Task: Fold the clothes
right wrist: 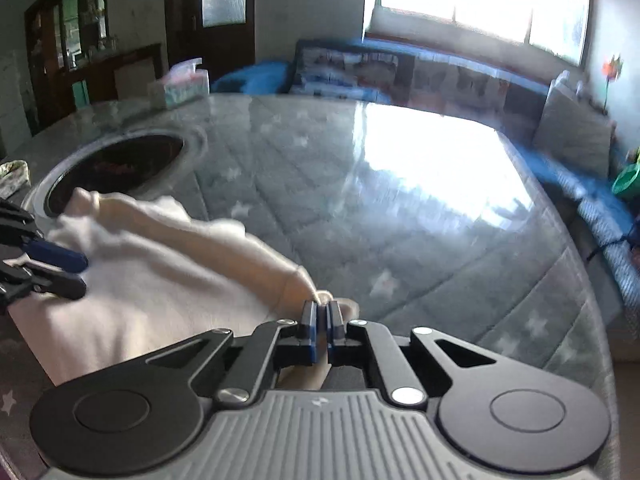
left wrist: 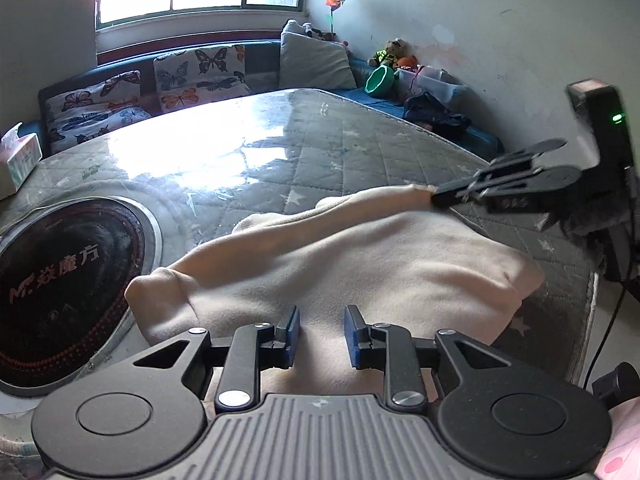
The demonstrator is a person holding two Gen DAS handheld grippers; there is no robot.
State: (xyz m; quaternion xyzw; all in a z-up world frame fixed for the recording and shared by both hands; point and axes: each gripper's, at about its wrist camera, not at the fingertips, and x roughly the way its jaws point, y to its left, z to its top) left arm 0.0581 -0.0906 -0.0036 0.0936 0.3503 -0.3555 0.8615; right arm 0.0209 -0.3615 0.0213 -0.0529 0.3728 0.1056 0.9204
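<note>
Quilted worktop (left wrist: 340,140): cream garment (left wrist: 360,272), partly folded, we judge; right tongs (right wrist: 321,308) clenched on its sleeve (right wrist: 240,256), left tongs (left wrist: 322,326) released above.

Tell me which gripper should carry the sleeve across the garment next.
Right. The right gripper is already shut on the sleeve cuff, stretched off the cream garment. The left gripper hovers open over its body.

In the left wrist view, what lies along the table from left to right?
Tissue box → round black induction cooktop → cream fleece garment → right gripper, shut on the garment's sleeve cuff.
</note>
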